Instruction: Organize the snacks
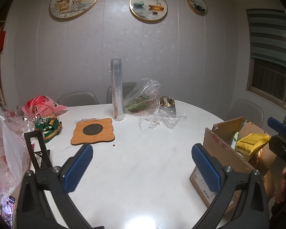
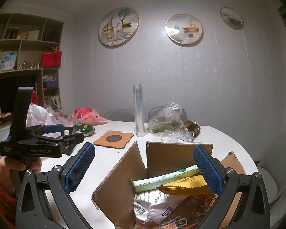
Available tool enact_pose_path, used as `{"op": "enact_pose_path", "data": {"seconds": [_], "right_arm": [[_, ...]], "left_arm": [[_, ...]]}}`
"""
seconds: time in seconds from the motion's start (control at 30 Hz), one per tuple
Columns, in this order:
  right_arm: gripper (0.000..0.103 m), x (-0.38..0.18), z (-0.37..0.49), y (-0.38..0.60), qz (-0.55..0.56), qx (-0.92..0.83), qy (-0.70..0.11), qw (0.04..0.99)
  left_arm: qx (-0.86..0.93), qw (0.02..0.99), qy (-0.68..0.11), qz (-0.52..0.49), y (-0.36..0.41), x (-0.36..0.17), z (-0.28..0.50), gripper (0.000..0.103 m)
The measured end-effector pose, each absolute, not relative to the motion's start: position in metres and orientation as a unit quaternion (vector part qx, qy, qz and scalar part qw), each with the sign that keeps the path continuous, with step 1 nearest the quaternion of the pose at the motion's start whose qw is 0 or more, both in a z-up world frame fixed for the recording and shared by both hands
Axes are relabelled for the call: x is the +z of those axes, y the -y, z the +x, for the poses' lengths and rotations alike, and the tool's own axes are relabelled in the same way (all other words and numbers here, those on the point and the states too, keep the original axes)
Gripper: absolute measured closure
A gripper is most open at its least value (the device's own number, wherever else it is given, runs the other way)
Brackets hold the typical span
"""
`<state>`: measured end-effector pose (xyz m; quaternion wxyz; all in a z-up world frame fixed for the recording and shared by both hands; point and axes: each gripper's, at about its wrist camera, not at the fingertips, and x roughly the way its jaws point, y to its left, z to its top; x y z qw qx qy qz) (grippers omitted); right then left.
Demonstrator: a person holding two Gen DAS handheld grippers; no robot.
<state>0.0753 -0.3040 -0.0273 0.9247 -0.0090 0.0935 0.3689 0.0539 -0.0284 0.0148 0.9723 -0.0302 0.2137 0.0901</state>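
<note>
The right gripper [image 2: 144, 169] hung right over the open cardboard box [image 2: 120, 173], its blue fingers spread wide and holding nothing. Inside lay a green packet [image 2: 165, 177], long way running left to right, with a yellow packet [image 2: 185, 187] and a white bag [image 2: 158, 202] beside it. The left gripper [image 1: 142, 168] was also spread wide and empty, over the bare white table [image 1: 143, 133]. The green snack bag [image 1: 48, 126] sat far off on the left, nearer the left gripper, so that hand would likely reach for it.
</note>
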Motion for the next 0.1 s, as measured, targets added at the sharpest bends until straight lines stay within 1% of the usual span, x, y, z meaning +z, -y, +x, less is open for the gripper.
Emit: {"op": "enact_pose_path", "data": {"seconds": [0.1], "right_arm": [[0.0, -0.0271, 0.0755, 0.3043, -0.009, 0.37, -0.094, 0.924]], "left_arm": [[0.089, 0.973, -0.212, -0.029, 0.0302, 0.0155, 0.0539, 0.001]]}}
